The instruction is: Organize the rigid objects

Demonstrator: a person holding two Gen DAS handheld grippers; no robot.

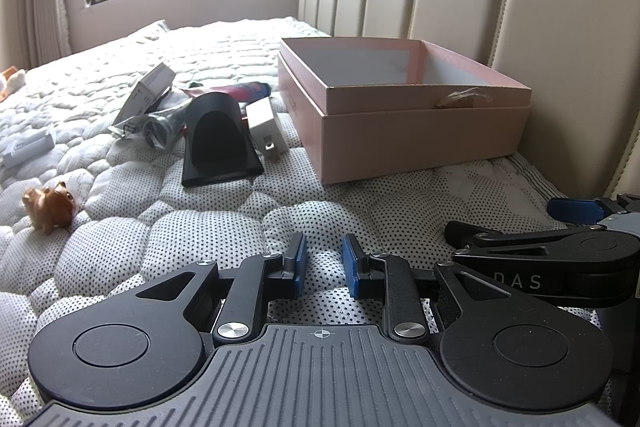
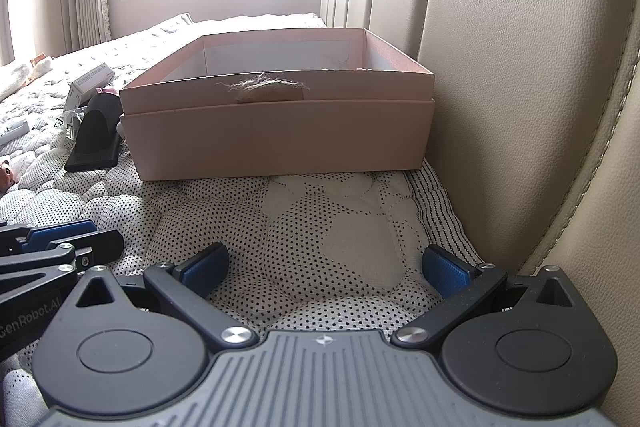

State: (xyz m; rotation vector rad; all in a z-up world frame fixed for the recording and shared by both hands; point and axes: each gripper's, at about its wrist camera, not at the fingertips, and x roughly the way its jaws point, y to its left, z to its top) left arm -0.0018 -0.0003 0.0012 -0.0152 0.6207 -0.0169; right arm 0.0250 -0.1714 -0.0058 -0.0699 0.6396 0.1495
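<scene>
While both tools rest low on the quilted white mattress [image 1: 120, 247], nothing is gripped and sorting has likely not begun: the left gripper [image 1: 325, 263] stands slightly apart, the right gripper [image 2: 324, 269] wide apart. Loose items, among them a brown animal figurine [image 1: 50, 205], a black curved plastic stand [image 1: 218, 143] and a white charger block [image 1: 266, 131], lie left of the open pink cardboard box [image 1: 420, 135] at the headboard edge. Next move, as judged: carry one gripper to the stand, close on it and lift it over the box rim.

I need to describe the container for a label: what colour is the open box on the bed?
Pale pink outside, white inside; the box shows best in the right wrist view.
</scene>
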